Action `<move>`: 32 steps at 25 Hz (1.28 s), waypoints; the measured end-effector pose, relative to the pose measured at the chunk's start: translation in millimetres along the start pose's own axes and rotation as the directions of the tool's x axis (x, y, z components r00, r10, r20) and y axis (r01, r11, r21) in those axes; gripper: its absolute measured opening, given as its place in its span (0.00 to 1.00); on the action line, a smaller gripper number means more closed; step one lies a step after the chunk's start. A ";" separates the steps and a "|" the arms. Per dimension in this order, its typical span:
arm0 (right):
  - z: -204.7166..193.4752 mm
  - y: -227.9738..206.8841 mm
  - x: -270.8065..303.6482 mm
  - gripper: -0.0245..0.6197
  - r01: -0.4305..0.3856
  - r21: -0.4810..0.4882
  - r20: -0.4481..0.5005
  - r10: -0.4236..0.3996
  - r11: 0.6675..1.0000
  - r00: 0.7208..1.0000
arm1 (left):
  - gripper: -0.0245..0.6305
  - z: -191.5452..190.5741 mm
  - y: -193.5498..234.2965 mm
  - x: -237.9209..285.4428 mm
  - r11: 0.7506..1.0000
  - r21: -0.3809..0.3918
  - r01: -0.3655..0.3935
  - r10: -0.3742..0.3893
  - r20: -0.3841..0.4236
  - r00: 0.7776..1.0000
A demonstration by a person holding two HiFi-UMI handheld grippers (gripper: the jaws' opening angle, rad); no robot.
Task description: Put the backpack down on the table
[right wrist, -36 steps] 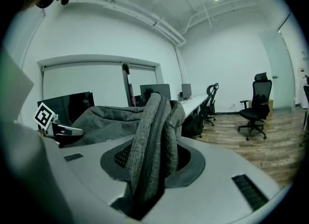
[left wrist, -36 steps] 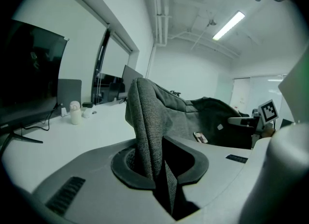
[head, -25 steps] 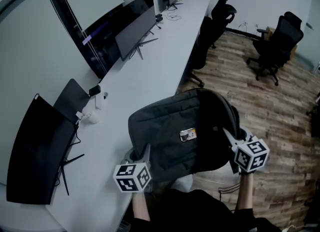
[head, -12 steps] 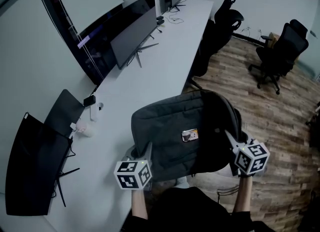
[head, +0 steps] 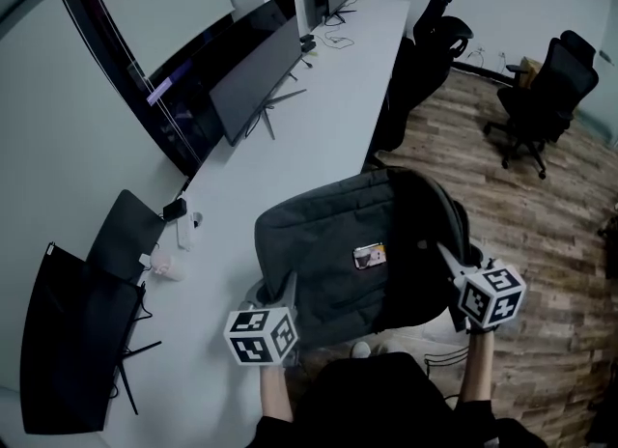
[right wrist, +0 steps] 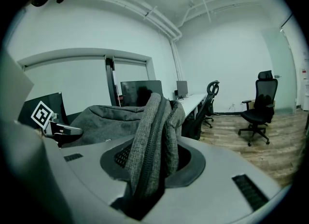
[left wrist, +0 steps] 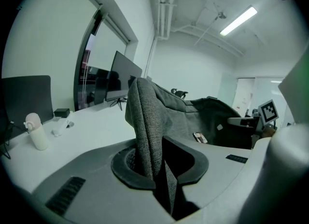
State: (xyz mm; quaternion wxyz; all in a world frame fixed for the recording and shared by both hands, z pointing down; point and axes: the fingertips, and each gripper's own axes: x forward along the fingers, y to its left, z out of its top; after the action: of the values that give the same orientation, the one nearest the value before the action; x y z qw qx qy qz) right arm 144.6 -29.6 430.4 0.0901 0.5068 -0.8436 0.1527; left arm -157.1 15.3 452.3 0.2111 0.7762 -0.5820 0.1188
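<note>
- The backpack (head: 352, 258) is held flat between the two grippers at the near edge of the table (head: 290, 137). Its right part hangs out past the edge, above the wooden floor (head: 541, 205).
- The left gripper (head: 287, 290) is clenched on a fold of grey fabric at the bag's left side.
- The right gripper (head: 445, 256) is clamped on a thick zippered seam at the bag's right side.
- The bag is judged not yet set down, so both grips are best held firm until its weight is taken by the tabletop.
- It should be brought further in over the bare white stretch, clear of the monitor (head: 256, 65) stand and the small white items (head: 183, 231).
- It should be lowered level, both sides together, so that it is not tipped off the edge.
- The jaws are to be released only once the bag is fully supported.
</note>
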 end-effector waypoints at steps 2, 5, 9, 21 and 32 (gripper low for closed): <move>5.4 -0.8 4.7 0.21 -0.001 -0.004 0.002 0.001 1.000 1.000 | 0.14 3.8 1.3 2.4 1.000 -0.001 -0.004 0.004 0.004 1.000; 7.7 -0.4 11.5 0.21 -0.009 0.012 0.004 0.009 1.000 1.000 | 0.14 6.6 4.7 4.8 1.000 0.000 -0.009 0.009 0.000 1.000; 12.0 -3.7 23.8 0.21 -0.008 0.010 -0.003 0.008 1.000 1.000 | 0.14 9.6 9.1 13.4 1.000 -0.003 -0.021 0.021 -0.005 1.000; 39.3 -52.4 98.0 0.21 -0.068 -0.011 -0.048 0.068 0.998 0.997 | 0.14 39.4 15.6 78.1 0.997 -0.043 -0.071 0.070 -0.020 0.997; 85.7 -102.5 172.1 0.21 -0.163 -0.052 -0.068 0.160 0.985 0.985 | 0.14 81.0 13.5 138.2 0.985 -0.093 -0.146 0.146 -0.001 0.989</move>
State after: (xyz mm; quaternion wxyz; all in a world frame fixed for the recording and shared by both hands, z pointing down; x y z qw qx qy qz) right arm 154.4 -247.0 419.9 0.1187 0.4287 -0.8827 0.1514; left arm -134.3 -143.5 442.8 0.2361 0.7212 -0.6428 0.1045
